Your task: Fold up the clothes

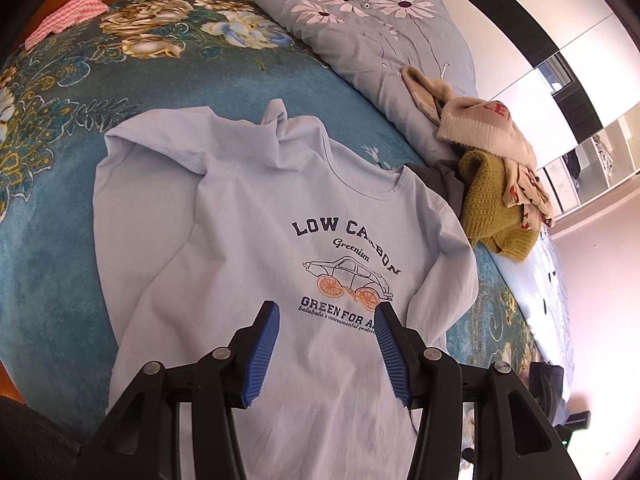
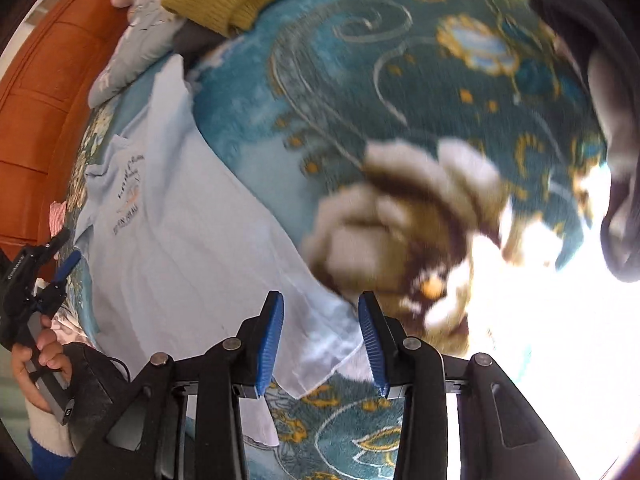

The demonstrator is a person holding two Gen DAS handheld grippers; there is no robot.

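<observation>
A light blue long-sleeved shirt (image 1: 256, 240) with a "LOW CARBON" car print lies face up on the teal floral bedspread (image 1: 52, 208); its left sleeve is folded in over the shoulder. My left gripper (image 1: 326, 312) is open and empty, above the shirt's lower front. In the right wrist view the shirt (image 2: 192, 248) runs from left to bottom centre, and my right gripper (image 2: 320, 304) is open just over its bottom hem corner. The left gripper (image 2: 60, 268) shows at the far left, held in a hand.
A pile of other clothes lies to the shirt's right: a mustard knit (image 1: 496, 208), a cream garment (image 1: 480, 128), a grey one (image 1: 444, 180). A blue daisy pillow (image 1: 380, 40) and a pink cloth (image 1: 68, 16) lie by the orange headboard (image 2: 44, 92). A dark garment (image 2: 592, 80) is at right.
</observation>
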